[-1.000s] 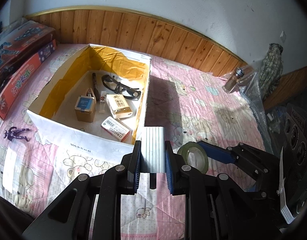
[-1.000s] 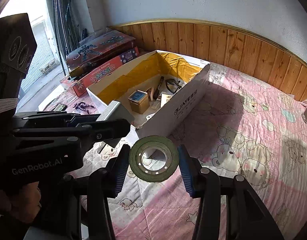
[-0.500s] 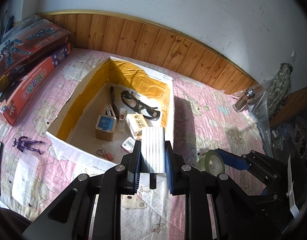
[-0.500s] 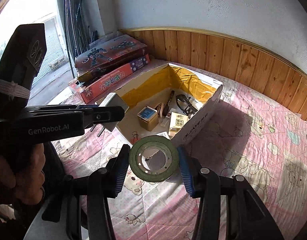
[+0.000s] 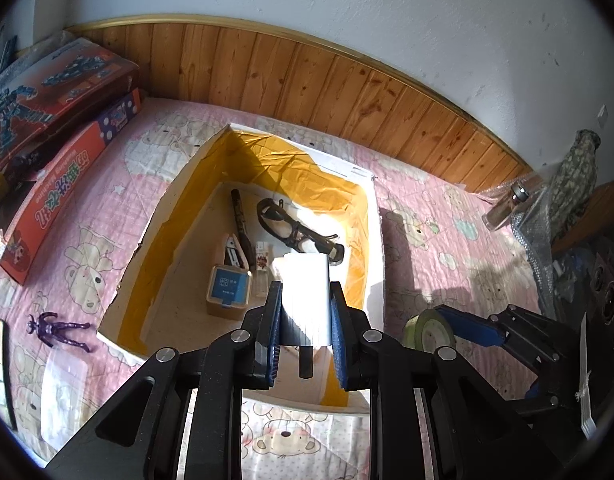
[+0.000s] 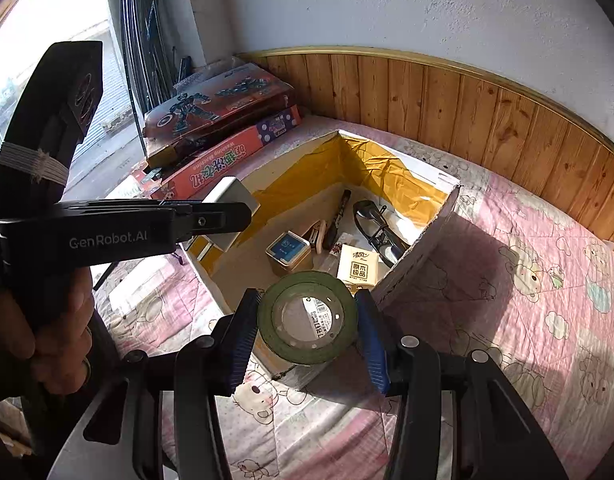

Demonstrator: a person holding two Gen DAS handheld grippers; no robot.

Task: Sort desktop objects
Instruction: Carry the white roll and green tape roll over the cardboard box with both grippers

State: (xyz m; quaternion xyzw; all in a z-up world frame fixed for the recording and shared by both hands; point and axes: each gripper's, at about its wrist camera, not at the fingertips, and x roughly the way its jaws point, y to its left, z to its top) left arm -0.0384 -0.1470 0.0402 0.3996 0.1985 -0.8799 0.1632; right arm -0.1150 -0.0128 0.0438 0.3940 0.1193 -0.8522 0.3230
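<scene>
now over the box [image 5: 377,240], left gripper [image 5: 305,312] clamping white block [image 5: 307,292]

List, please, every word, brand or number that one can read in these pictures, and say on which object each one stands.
"GenRobot.AI": on the side of the left gripper.
Chinese characters on the long red box: large, but upside down.
Chinese characters on the cream pack in the cardboard box: partly legible.
Printed label seen through the tape roll in the right gripper: too small.
Blue-topped box: label too blurred.
</scene>
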